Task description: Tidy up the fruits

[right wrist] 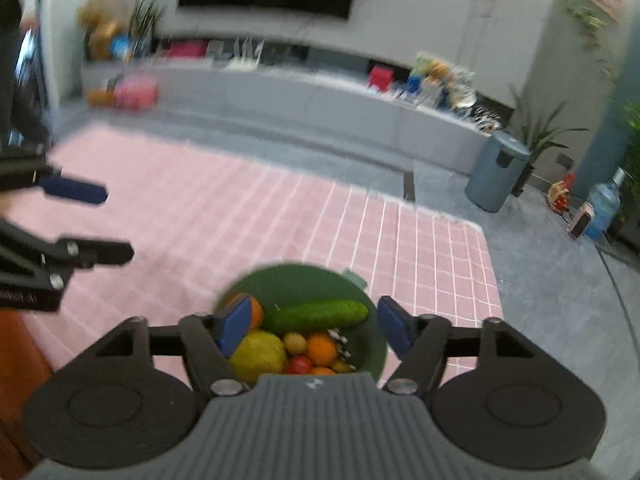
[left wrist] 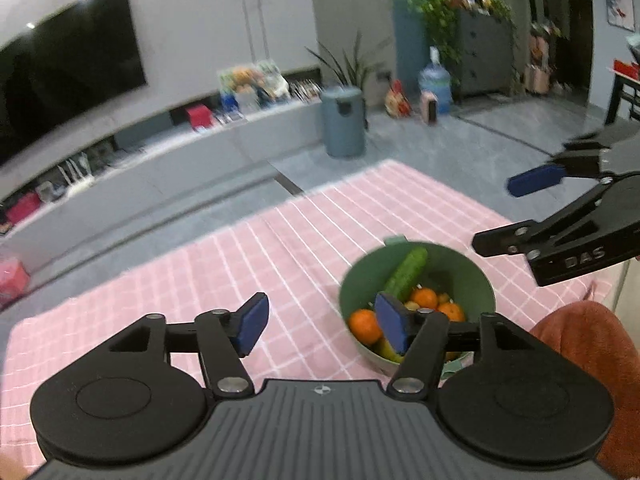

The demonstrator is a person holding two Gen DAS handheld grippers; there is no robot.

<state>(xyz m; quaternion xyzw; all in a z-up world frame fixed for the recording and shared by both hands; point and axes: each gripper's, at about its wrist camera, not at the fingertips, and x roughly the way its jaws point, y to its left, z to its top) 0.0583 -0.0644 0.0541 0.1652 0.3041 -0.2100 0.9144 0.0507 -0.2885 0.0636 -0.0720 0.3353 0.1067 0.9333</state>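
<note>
A green bowl (left wrist: 472, 276) sits on the pink checked tablecloth (left wrist: 248, 256) near its right front. It holds a cucumber (left wrist: 406, 274), several oranges (left wrist: 365, 325) and other small fruit. In the right wrist view the bowl (right wrist: 296, 280) also shows a yellow-green fruit (right wrist: 258, 354) and a red one (right wrist: 299, 365). My left gripper (left wrist: 320, 326) is open and empty, just left of the bowl. My right gripper (right wrist: 310, 326) is open and empty, above the bowl. It also shows in the left wrist view (left wrist: 508, 210) at the right.
An orange-brown cushion (left wrist: 580, 340) lies at the table's right front. Beyond the table are a grey floor, a grey bin (left wrist: 344, 122), a low TV cabinet (left wrist: 160, 168), a water jug (left wrist: 435, 84) and plants.
</note>
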